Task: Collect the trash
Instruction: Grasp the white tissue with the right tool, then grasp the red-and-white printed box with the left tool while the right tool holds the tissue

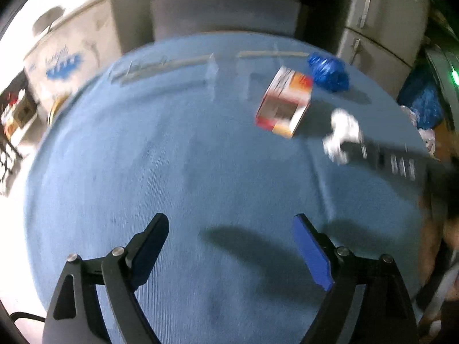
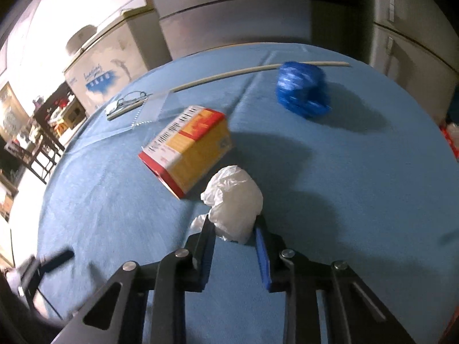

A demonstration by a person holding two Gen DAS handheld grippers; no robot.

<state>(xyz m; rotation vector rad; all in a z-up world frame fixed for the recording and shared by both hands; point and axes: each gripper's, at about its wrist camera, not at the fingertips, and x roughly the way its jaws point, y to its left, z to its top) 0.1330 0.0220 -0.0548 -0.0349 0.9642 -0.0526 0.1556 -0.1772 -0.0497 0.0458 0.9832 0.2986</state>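
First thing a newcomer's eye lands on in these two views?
Probably the crumpled white plastic wad pinched between the right gripper fingers, bright against the blue table cloth. Next, the red and yellow carton lying on its side just beyond the wad, and the crumpled blue bag nearer the far edge. The left gripper hangs wide open over bare cloth, holding nothing.

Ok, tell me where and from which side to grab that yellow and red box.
Grip the yellow and red box across its short width, pads on the two long side faces, coming down from above near its middle. It lies flat on the blue cloth, long and narrow, so the width should fit open jaws. The open left gripper is free; the right gripper is shut on the white crumpled wad.
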